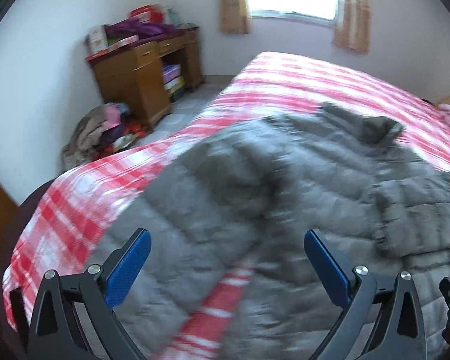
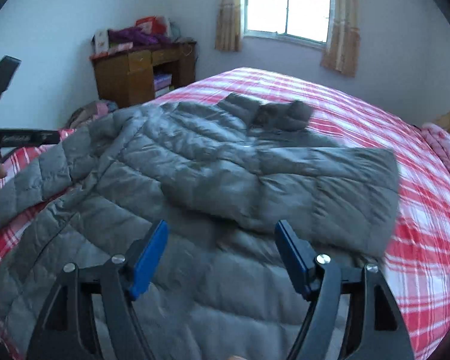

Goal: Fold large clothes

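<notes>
Right wrist: right gripper [image 2: 222, 252] gapes above grey jacket [image 2: 213, 162]; left gripper [image 1: 228, 258] likewise agape; plaid bedspread [image 2: 429, 210] borders it.

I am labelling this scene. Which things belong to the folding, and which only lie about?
For the job: grey padded jacket, left tool, right tool.
Lying about: checked bedcover, wooden desk, clothes pile on floor, curtains.
</notes>
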Tool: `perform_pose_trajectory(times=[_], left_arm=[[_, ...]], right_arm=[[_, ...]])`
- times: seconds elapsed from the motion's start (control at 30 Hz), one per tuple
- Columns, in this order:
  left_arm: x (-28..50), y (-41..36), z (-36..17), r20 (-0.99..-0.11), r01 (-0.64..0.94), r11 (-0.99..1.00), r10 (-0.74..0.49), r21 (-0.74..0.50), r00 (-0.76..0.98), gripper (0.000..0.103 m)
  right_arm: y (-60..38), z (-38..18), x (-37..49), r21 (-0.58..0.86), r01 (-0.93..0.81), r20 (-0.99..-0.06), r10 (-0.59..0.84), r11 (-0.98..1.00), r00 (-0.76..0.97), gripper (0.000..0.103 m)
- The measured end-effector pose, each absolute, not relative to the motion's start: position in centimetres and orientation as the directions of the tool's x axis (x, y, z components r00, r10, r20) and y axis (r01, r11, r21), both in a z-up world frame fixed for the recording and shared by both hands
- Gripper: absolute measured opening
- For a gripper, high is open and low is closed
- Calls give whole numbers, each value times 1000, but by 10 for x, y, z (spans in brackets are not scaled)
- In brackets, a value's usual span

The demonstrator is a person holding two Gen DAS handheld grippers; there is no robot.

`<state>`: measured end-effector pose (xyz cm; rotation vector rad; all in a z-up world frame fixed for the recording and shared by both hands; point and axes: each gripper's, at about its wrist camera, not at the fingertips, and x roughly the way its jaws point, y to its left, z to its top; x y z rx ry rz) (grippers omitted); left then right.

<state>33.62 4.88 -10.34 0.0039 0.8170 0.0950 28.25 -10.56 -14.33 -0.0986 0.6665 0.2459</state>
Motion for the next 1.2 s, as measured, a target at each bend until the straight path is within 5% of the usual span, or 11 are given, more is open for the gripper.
perform_pose_trajectory(times=[0.33,0.37,0.5,0.67,0.93,1.07,1.17,1.2], left_arm=[[395,-104,-148,-789,153,988,-68,33,611,102],[399,-110,-153,-799,159,987,-78,22,597,95],[419,-127,-181,-855,168,985,-125,-44,504,33],[403,-117,-168,-832,167,985,-123,-37,542,21],[365,-79,-155,-812,128,991,-43,40,583,20],[355,-79,-166,-805,84,986,67,144,589,49],[347,-76,-151,-723,31,970,158,241,673,58],[344,-74,-142,-684,6,965,181,262,707,68]], right_arm=[[-236,-187,276,19,107,-644,-69,994,762,76],[-245,-194,274,29,121,-653,-73,992,754,76],[-267,-211,277,130,147,-681,-20,981,732,77],[-273,-214,282,196,155,-673,18,968,739,81],[-275,-217,279,207,155,-669,24,966,743,82],[-277,-217,279,216,152,-674,35,964,738,83],[-281,-212,279,236,133,-696,71,963,715,83],[-280,-208,278,225,128,-705,71,966,705,83]])
